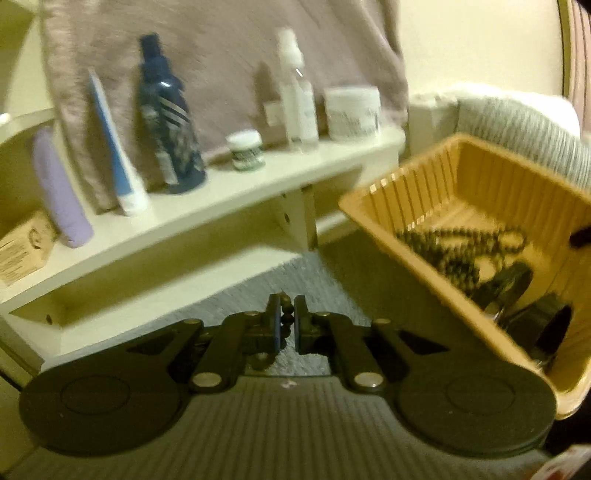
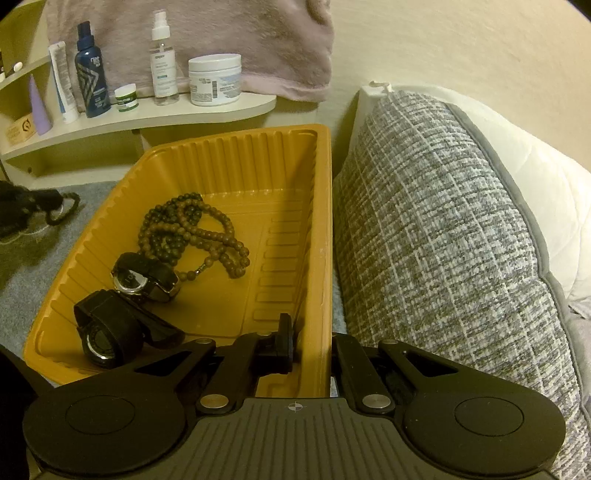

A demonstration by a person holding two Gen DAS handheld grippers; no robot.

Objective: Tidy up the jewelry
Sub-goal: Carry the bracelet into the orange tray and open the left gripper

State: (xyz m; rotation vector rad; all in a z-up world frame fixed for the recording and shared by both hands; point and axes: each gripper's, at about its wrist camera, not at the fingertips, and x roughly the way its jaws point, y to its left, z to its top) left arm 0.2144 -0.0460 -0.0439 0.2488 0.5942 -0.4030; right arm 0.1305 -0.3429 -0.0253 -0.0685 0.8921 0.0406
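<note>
the left gripper (image 1: pixel 285 325) is closed on a short run of dark beads, a beaded strand (image 1: pixel 284 314) seen between its pads; how much of it hangs below is hidden. the right gripper (image 2: pixel 314 350) is clamped on the near right wall of the orange tray (image 2: pixel 236 147), one finger inside and one outside.

inside the tray a beaded necklace (image 2: pixel 192 236) is heaped toward the back, with a black watch (image 2: pixel 146 277) touching it and a second watch (image 2: pixel 107 328) nearer the front corner.

handling, as judged: a beaded strand is light, limp and prone to swinging and tangling. it is best pinched across a few beads, since round beads may roll out of flat pads. the watches are stiffer and heavier, and are best taken by the strap rather than the glass face. the tray looks like thin ribbed plastic, so its wall may flex under the clamp.

the tray is set on grey carpet (image 2: pixel 22 266), just beside a woven cushion (image 2: pixel 436 221). behind it, a low cream shelf (image 2: pixel 155 110) carries bottles and jars against the wall, under a hanging pink towel (image 2: pixel 221 33). the left view is motion-blurred.
</note>
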